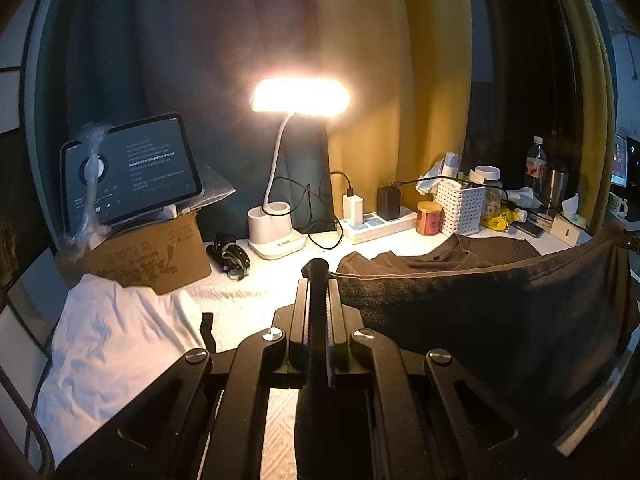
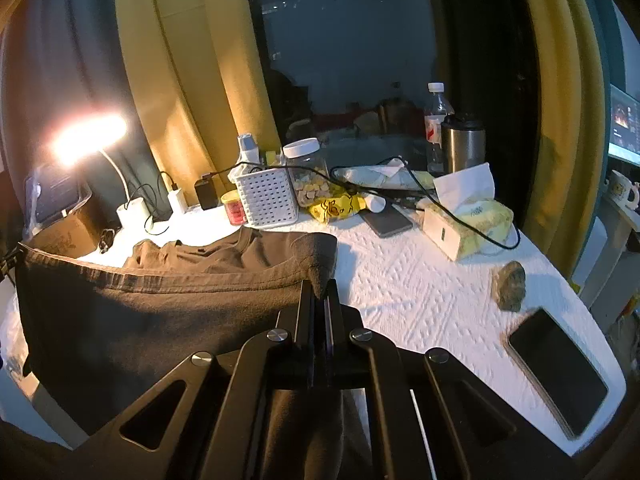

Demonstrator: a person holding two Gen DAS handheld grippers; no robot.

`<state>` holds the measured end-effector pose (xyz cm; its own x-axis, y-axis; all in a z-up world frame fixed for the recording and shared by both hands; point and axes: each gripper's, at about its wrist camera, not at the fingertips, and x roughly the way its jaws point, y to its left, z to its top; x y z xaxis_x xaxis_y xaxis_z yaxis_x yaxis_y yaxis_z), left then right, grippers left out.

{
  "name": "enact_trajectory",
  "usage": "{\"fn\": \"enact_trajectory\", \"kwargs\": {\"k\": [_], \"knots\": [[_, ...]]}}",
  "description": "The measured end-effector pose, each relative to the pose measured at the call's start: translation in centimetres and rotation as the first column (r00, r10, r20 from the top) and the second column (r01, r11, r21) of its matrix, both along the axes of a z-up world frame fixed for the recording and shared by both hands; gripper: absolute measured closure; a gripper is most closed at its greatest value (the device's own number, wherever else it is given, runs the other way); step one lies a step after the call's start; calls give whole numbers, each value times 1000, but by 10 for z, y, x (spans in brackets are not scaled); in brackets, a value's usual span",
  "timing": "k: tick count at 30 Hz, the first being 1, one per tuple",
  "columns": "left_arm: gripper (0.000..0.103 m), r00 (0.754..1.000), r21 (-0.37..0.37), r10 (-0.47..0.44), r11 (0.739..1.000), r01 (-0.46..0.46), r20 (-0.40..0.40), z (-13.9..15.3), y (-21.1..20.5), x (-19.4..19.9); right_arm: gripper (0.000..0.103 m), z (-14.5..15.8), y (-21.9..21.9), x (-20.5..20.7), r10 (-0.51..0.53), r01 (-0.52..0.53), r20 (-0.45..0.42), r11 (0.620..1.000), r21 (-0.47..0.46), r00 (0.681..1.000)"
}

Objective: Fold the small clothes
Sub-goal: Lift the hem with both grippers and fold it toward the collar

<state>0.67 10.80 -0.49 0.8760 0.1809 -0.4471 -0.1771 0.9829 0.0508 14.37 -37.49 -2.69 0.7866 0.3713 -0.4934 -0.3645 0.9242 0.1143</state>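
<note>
White textured table cover under lamp glare. Both tongs pinching dark shirt: left gripper, right gripper at hem corners. Soft, light, probably non-slip; hem between sags.

Dark brown t-shirt; white embossed bench cover; yellow curtain; white perforated basket; black phone; white lamp; brown cardboard box.

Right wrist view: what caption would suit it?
Right claw pinches a dark shirt's hem corner above the white-covered table.
</note>
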Motion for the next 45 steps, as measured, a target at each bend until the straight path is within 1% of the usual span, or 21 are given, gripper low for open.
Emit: {"fn": "enact_trajectory", "kwargs": {"k": [11,15,19,28,34,45], "knots": [[99,1000,19,-20,1000,19,17,7,8,44,98,9,14,43,6,-7,22,1000,19,1000],[99,1000,19,-26,999,26,7,5,13,63,98,12,21,60,5,-6,29,1000,10,1000],[99,1000,6,-27,1000,27,-3,1,20,79,98,15,22,77,6,-6,19,1000,19,1000],[99,1000,-4,-21,1000,21,-3,-4,33,105,98,16,36,110,7,-6,24,1000,-16,1000],[99,999,11,-26,1000,26,-18,-4,38,125,98,16,44,136,14,-14,22,1000,-19,1000],[99,1000,14,-13,1000,13,-5,-3,52,164,98,21,60,185,31,-29,45,999,-42,998]]}}
